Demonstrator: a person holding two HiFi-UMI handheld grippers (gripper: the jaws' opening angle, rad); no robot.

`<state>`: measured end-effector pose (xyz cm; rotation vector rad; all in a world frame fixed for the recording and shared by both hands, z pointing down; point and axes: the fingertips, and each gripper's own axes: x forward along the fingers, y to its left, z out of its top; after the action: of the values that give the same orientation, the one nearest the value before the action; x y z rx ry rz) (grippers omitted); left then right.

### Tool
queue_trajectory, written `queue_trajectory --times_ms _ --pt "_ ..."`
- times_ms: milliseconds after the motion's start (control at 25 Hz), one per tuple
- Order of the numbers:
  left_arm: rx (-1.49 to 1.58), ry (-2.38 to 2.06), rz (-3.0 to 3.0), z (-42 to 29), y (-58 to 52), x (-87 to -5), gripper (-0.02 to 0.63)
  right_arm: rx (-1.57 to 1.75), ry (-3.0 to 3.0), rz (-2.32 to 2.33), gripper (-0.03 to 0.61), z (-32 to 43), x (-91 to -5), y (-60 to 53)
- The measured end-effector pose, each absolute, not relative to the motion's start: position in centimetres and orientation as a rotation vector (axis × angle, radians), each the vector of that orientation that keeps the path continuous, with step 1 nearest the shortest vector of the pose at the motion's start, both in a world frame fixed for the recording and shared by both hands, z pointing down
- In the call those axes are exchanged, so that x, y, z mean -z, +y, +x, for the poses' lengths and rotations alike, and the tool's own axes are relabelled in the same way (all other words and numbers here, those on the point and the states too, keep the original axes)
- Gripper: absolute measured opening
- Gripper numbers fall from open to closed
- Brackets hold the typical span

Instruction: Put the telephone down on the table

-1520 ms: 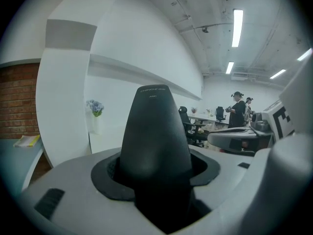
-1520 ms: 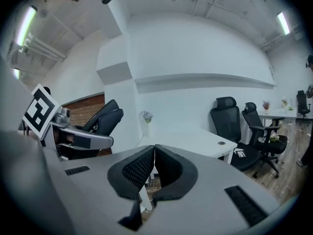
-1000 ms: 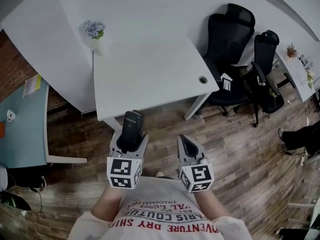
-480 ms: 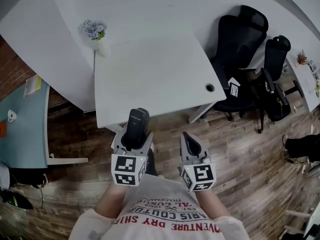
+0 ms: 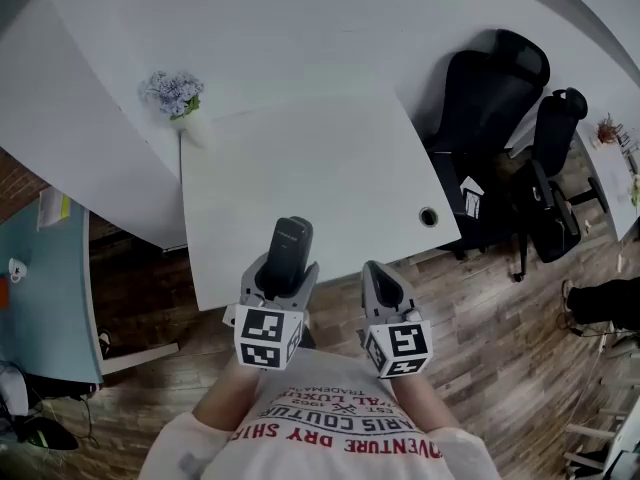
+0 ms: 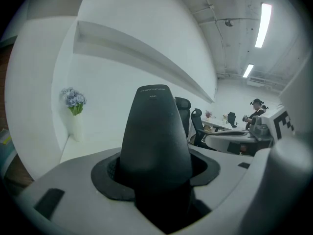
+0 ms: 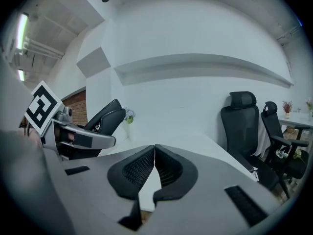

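A black telephone handset (image 5: 287, 255) stands upright between the jaws of my left gripper (image 5: 283, 271), which is shut on it. It juts out over the near edge of the white table (image 5: 310, 168). In the left gripper view the telephone (image 6: 155, 136) fills the middle, wedged between the dark pads. My right gripper (image 5: 382, 284) hangs beside it at the table's near edge, shut and empty. In the right gripper view its pads (image 7: 139, 169) meet at the tips of the right gripper (image 7: 154, 160), and the left gripper (image 7: 83, 133) with the telephone (image 7: 105, 114) shows at the left.
A white vase with blue flowers (image 5: 178, 98) stands at the table's far left corner. A cable hole (image 5: 429, 216) sits near the right edge. Two black office chairs (image 5: 495, 98) stand to the right. A light blue desk (image 5: 40, 278) lies at the left. Wooden floor below.
Both grippers have moved forward toward the table; the telephone now reaches over its near edge. The jaws have not changed.
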<state>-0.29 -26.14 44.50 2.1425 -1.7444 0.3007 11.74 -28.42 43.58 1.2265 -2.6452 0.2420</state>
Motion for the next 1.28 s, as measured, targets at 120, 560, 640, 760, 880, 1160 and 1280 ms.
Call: queue_trajectory --times_ms 120,560,640,760,880,1160,1280 --pt "-0.303 -1.734 2.155 -2.3 -29.7 -44.4 0.29 -0.24 -2.648 1.22 0.025 9.2 -43.5 -32.0" --pt "-0.318 -1.767 2.075 -6.8 -37.3 -45.7 0.29 -0.247 -2.669 1.126 0.025 4.1 -44.0 -41.1" --pt "-0.319 -1.792 2.035 -6.9 -38.1 -46.0 0.29 -0.256 -2.677 1.076 0.025 3.9 -44.4 -42.3" --pt "-0.317 -1.834 1.971 -6.8 -39.0 -46.4 0.289 -0.269 -2.69 0.99 0.025 3.7 -45.1 -43.9" --pt "-0.306 -1.887 1.896 -6.8 -40.2 -46.7 0.29 -0.267 -2.706 0.883 0.025 3.3 -45.4 -45.5" --pt "-0.292 -1.977 1.741 -6.3 -43.3 -48.4 0.29 -0.249 -2.728 0.68 0.025 2.3 -46.7 -48.9" --pt "-0.305 -1.98 1.675 -6.1 -43.8 -50.4 0.29 -0.254 -2.723 0.619 0.025 2.0 -47.9 -50.0"
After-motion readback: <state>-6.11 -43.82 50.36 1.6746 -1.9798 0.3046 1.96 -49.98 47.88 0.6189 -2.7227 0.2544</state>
